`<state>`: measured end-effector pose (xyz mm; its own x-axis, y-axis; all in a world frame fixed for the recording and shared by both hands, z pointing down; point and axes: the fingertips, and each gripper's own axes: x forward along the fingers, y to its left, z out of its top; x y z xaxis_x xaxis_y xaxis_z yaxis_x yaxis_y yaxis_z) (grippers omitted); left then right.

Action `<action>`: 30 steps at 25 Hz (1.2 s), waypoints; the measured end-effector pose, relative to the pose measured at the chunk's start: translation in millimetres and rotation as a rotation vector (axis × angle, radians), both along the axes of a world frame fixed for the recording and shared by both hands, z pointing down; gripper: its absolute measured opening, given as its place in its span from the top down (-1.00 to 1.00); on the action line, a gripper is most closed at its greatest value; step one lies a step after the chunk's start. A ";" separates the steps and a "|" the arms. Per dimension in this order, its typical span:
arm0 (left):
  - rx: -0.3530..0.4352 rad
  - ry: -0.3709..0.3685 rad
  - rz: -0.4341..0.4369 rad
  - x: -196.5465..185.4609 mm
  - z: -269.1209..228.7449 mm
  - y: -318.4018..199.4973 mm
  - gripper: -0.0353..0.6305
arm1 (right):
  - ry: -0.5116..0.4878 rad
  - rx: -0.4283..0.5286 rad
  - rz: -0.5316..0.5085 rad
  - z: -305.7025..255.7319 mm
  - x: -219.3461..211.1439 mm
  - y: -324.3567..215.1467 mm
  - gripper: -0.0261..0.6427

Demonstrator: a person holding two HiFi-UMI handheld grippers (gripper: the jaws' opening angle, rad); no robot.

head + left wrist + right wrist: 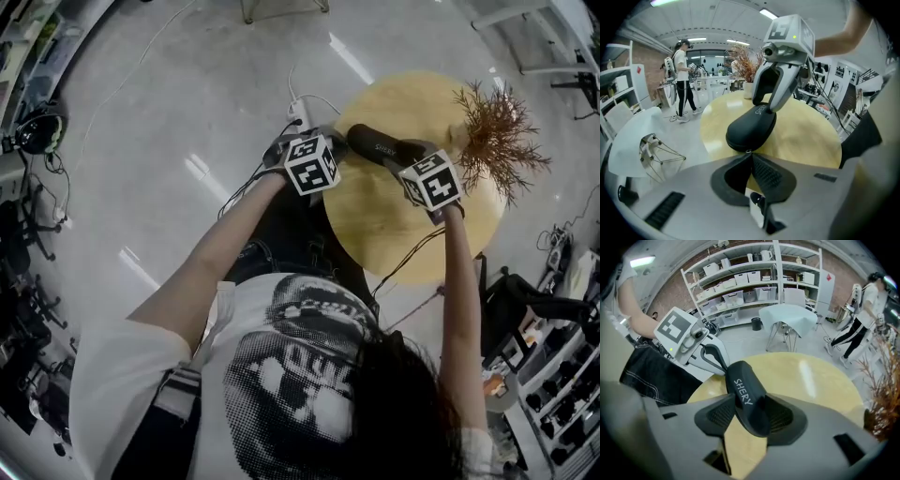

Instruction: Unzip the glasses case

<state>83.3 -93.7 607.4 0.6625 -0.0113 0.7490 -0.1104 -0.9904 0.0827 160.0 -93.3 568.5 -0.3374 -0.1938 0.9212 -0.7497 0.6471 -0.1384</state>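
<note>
Glasses case (746, 397) is held up over the counter (394, 234), above the side nearer the person and seemingly clear of the top. Right gripper (750, 417) clamps it across the body near one end, fingers (719, 413) pressed on both sides. Left gripper (749, 153) is at the case's other end, fingers (768, 176) closed tight on a tiny metal glint at the seam, prob. the zip pull.

Risks from here:
- Pull is v. small and only the tips seem to have it, so a fast or off-line tug could pop it free.
- Right hold is at one end only, so zip drag could twist or slide the case out, dropping it onto the counter or past its edge.
- Zip curves round the end, so pulling straight w/o following the seam may jam the slider.
- Right fingers may sit across the seam and block the slider's path.
- Dried plant (492, 131) at the counter's far side could get clipped by a wide swing.
</note>
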 end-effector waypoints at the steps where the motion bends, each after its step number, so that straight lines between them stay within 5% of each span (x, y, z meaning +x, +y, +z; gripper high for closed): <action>1: 0.002 0.000 -0.017 -1.7 -0.6 1.0 0.85 | 0.005 -0.004 0.017 -0.3 -2.1 1.3 0.33; 12: -0.035 0.050 -0.154 7.3 -4.0 28.3 0.85 | 0.042 -0.092 0.293 -0.1 -16.3 12.9 0.33; 18: -0.004 0.067 -0.152 15.2 -1.4 36.6 0.86 | -0.037 -0.031 0.395 -2.5 -16.6 17.1 0.36; 22: 0.038 0.051 -0.096 12.0 -1.4 33.3 0.86 | -0.140 0.035 0.225 -7.3 -12.9 20.3 0.47; 27: 0.097 0.012 -0.010 3.5 -1.8 19.4 0.86 | -0.038 0.129 -0.226 -12.3 -19.7 21.8 0.33; 30: 0.133 -0.015 0.021 -5.6 -2.5 3.4 0.86 | -0.037 0.131 -0.326 -15.1 -30.0 9.8 0.30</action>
<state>77.7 -90.3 604.9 0.6527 -0.0975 0.7513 -0.0900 -0.9946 -0.0509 130.0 -83.5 553.4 -0.4335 -0.1863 0.8817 -0.4971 0.8655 -0.0616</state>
